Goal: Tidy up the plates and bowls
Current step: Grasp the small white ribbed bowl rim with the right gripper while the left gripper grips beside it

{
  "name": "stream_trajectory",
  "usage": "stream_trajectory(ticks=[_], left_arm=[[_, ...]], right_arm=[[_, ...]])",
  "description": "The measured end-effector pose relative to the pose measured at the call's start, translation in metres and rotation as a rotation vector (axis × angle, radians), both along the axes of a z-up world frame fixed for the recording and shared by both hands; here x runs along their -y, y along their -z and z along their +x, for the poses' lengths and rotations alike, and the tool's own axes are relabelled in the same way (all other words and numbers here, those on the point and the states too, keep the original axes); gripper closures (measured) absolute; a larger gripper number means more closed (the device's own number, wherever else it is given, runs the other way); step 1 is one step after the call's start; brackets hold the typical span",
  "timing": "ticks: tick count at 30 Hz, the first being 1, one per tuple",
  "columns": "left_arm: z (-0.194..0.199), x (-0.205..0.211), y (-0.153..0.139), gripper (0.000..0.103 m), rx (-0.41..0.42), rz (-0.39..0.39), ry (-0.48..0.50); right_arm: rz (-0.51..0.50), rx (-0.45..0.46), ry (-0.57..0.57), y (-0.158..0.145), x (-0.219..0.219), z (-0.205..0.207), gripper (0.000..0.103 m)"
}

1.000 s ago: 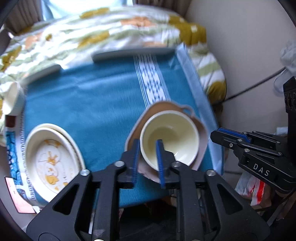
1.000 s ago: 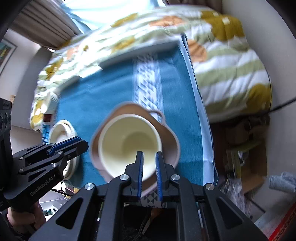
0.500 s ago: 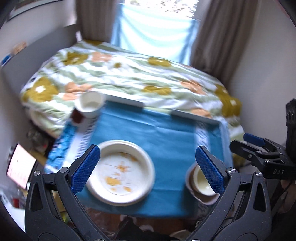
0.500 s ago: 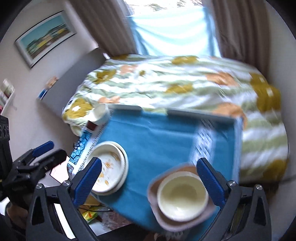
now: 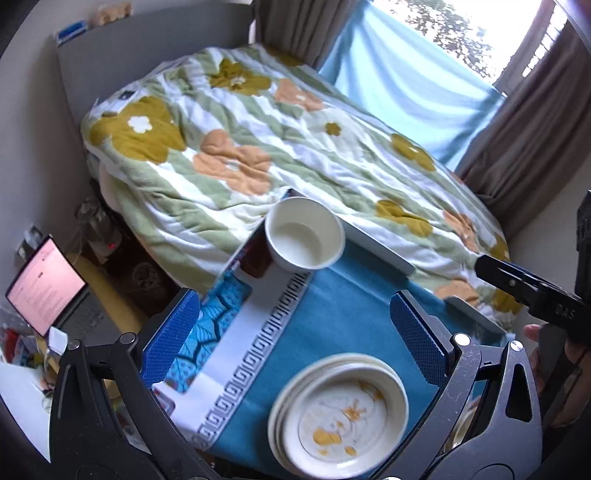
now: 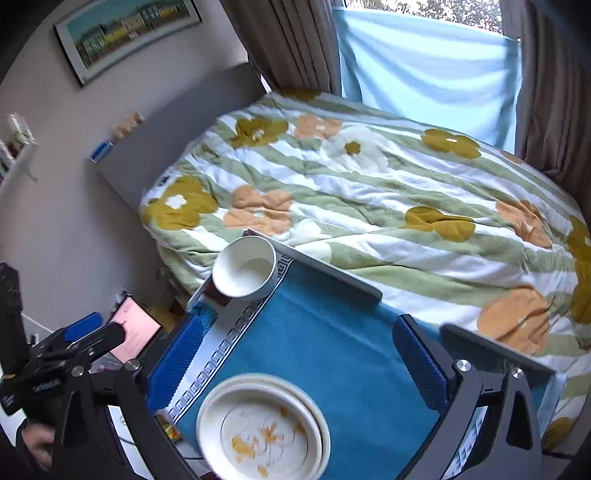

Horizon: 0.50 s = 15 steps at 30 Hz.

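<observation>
Two wrist views look down over the same room, and the biggest thing in them is the bed with a floral quilt (image 6: 369, 199), green and white stripes with mustard and peach flowers. Behind it hangs a light blue curtain (image 6: 424, 70) between brown drapes (image 6: 295, 40). A framed picture (image 6: 125, 29) is on the wall at the left in the right wrist view.

Just in front of the quilt lies a blue cloth (image 5: 340, 314) with a white key-pattern border (image 5: 258, 350) along its left side. Beside the cloth, lower left in the left wrist view, an open laptop (image 5: 48, 284) shows a pale pink screen.

Each gripper has its jaws spread wide apart and nothing between the blue pads. The left gripper (image 5: 295, 336) hangs over the cloth with the plates below it; the right gripper (image 6: 295, 354) hangs over the same area. Each gripper also shows at the edge of the other's view.

On the near part of the cloth sits a stack of white plates (image 5: 343, 417); the top plate carries orange-yellow food marks. In the right wrist view the same stack (image 6: 262, 428) is at the bottom centre. How many plates are in it I cannot tell.

At the far left corner of the cloth, close to the quilt, a white bowl (image 5: 304, 238) stands upright and looks empty, well apart from the plates.
</observation>
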<state>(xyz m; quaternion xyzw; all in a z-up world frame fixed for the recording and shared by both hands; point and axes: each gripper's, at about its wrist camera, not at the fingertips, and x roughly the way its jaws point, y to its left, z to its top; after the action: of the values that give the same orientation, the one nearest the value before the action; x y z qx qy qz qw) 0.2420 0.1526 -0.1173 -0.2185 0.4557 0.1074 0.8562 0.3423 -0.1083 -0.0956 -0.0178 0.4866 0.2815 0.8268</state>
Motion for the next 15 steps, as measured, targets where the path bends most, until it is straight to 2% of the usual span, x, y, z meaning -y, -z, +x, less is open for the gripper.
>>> stream_trajectory(ticks=[4,6,7,9,12,15], left_arm=[[0.041,-0.032,0.050,0.005,-0.061,-0.101,0.003],[0.058,-0.037,0.071,0.018,-0.093,-0.140,0.020],[0.069,-0.040,0.086,0.023,-0.120,-0.167,0.030],[0.084,-0.041,0.105,0.035,-0.147,-0.210,0.041],[0.104,-0.042,0.130,0.046,-0.183,-0.237,0.044],[0.118,-0.048,0.147,0.053,-0.206,-0.251,0.039]], right_arm=[[-0.029,-0.126,-0.036,0.049,-0.052,0.054,0.001],[-0.045,-0.179,-0.042,0.072,-0.067,0.073,0.005],[-0.051,-0.207,-0.054,0.085,-0.074,0.081,0.009],[-0.067,-0.255,-0.081,0.104,-0.087,0.092,0.029],[-0.089,-0.313,-0.109,0.130,-0.105,0.107,0.044],[-0.088,-0.348,-0.129,0.146,-0.117,0.115,0.052]])
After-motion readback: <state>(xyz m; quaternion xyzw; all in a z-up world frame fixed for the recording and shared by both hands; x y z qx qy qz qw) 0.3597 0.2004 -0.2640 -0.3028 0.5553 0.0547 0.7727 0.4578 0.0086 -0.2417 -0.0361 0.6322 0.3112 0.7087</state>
